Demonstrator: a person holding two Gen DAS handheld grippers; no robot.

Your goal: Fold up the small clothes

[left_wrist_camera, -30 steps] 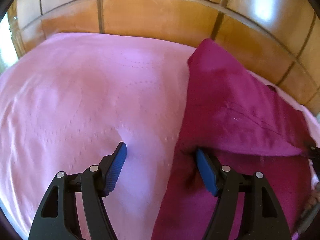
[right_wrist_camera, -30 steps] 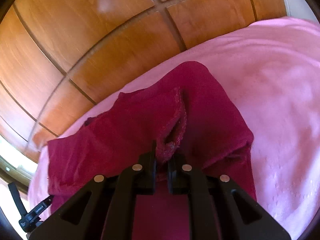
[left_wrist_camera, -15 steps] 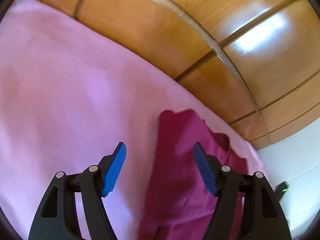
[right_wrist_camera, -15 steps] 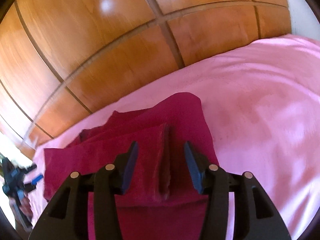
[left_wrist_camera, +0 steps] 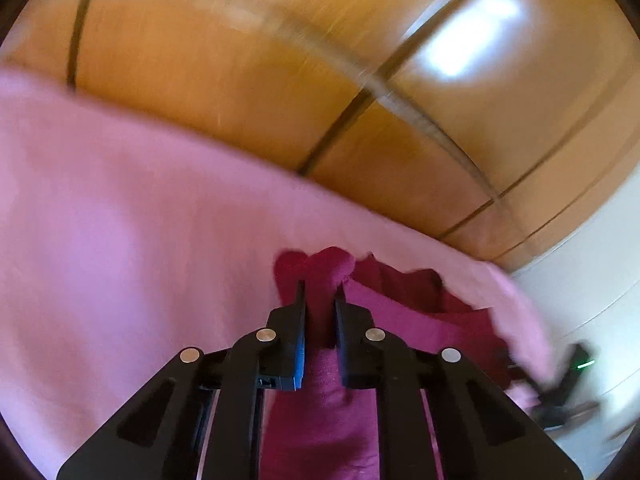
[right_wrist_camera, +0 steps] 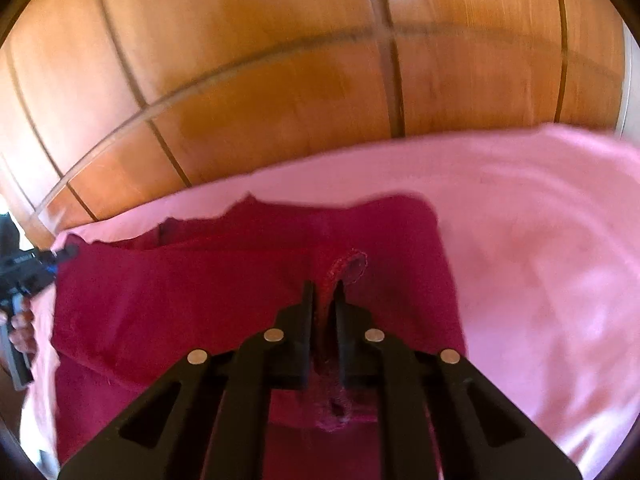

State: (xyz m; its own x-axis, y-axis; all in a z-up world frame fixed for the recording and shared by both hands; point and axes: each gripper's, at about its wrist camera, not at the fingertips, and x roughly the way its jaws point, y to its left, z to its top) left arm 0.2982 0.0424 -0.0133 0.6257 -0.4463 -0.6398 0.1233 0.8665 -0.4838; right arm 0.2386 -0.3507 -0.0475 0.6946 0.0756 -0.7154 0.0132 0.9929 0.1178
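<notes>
A dark red garment (left_wrist_camera: 400, 316) lies partly folded on the pink bed sheet (left_wrist_camera: 120, 260). In the left wrist view my left gripper (left_wrist_camera: 320, 292) has its jaws closing on a raised fold of the garment, and the cloth fills the narrow gap. My right gripper (right_wrist_camera: 324, 288) is shut on a stitched hem of the same garment (right_wrist_camera: 180, 300), near its right part. At the far left of the right wrist view, the left gripper (right_wrist_camera: 64, 252) meets the garment's left end, and a hand (right_wrist_camera: 20, 328) holds it.
Brown wooden panels (right_wrist_camera: 280, 80) rise just behind the bed and fill the upper half of both views. A white wall (left_wrist_camera: 600, 300) stands at the right of the left wrist view. Bare pink sheet (right_wrist_camera: 540, 260) spreads to the right of the garment.
The left jaws, wide open before, have closed on a fold at the garment's end, and the view has swung sideways. The right jaws opened, then shut again on the hem.
</notes>
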